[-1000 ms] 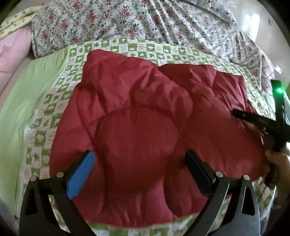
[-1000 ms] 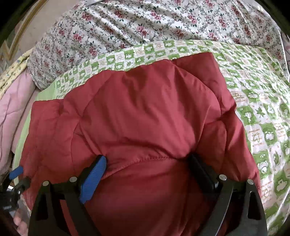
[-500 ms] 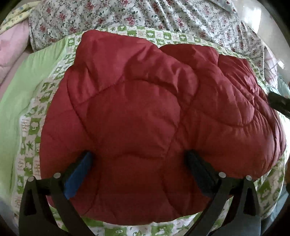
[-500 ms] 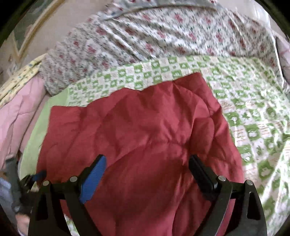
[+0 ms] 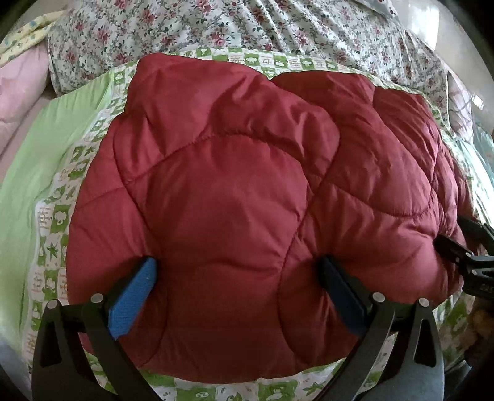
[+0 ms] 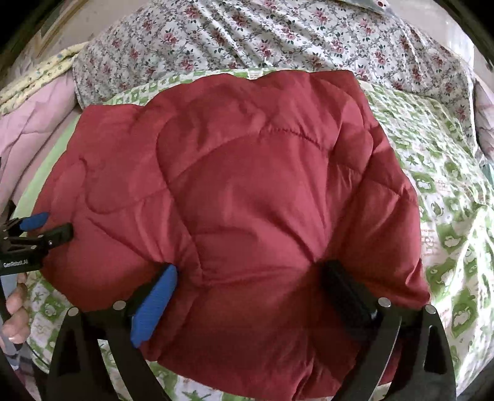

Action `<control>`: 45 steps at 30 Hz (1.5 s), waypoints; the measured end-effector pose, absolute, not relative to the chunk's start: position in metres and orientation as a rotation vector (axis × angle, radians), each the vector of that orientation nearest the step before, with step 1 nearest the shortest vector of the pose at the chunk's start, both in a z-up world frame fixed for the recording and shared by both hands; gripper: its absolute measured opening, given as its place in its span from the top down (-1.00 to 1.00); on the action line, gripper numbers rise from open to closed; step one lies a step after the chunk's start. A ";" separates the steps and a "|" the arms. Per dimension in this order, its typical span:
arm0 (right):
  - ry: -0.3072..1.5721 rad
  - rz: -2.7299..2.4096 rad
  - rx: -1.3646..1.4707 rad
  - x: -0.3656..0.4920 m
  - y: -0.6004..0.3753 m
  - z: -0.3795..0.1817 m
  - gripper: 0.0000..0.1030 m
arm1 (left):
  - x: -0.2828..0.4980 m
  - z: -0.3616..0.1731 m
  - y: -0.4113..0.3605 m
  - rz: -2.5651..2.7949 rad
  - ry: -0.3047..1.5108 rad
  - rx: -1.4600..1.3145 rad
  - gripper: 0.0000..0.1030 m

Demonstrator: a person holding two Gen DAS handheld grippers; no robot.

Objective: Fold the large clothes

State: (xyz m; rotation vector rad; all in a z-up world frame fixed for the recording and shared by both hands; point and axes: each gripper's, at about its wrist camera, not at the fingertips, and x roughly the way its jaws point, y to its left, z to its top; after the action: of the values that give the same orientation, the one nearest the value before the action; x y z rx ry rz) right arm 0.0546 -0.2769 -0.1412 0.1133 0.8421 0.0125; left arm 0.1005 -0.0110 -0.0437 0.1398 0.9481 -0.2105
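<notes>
A dark red quilted padded garment (image 5: 234, 185) lies in a puffy folded heap on the green-and-white checked sheet (image 5: 55, 216). My left gripper (image 5: 236, 262) is open at the garment's near left edge, its fingers set wide with red padding bulging between them. My right gripper (image 6: 250, 267) is open in the same way at the near right part of the garment (image 6: 253, 185). Each gripper shows in the other's view: the right gripper (image 5: 460, 236) at the garment's right edge, the left gripper (image 6: 52, 225) at its left edge with a hand (image 6: 15, 308) behind it.
A floral-print bedcover (image 5: 247, 27) is bunched along the back of the bed. A pink quilt (image 6: 34, 123) and a yellow patterned cloth (image 6: 40, 74) lie at the far left. Bare checked sheet (image 6: 447, 185) stretches to the right of the garment.
Both grippers have come down and forward onto the garment. Its padding now bulges between their fingers, and the heap looks thicker and more bunched than a second ago.
</notes>
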 end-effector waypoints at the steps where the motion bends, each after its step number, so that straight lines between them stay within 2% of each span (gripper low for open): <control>1: 0.838 0.010 0.117 0.054 -0.277 -0.141 -0.91 | 0.100 -0.043 -0.010 -0.210 0.949 0.138 -1.00; 11: 0.834 0.007 0.154 0.046 -0.278 -0.132 -0.90 | 0.073 -0.027 0.006 -0.215 0.938 0.094 -1.00; 21: 0.759 0.114 0.177 0.049 -0.264 -0.088 -0.86 | 0.081 -0.016 0.005 -0.240 0.923 0.070 -1.00; 28: 0.859 0.027 0.176 0.112 -0.283 -0.110 -0.88 | 0.117 -0.031 -0.005 -0.235 0.972 0.062 -0.98; 36: 0.866 -0.011 0.257 0.130 -0.311 -0.129 -0.88 | 0.149 -0.043 -0.015 -0.203 0.991 0.090 -1.00; 45: 0.851 -0.003 0.270 0.128 -0.312 -0.130 -0.89 | 0.103 -0.014 0.002 -0.244 0.964 0.031 -1.00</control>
State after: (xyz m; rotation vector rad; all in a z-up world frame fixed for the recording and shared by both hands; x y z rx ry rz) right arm 0.1283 -0.3122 -0.1301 0.2701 0.8509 -0.0031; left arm 0.1032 0.0022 -0.0139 0.0308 0.9635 -0.2436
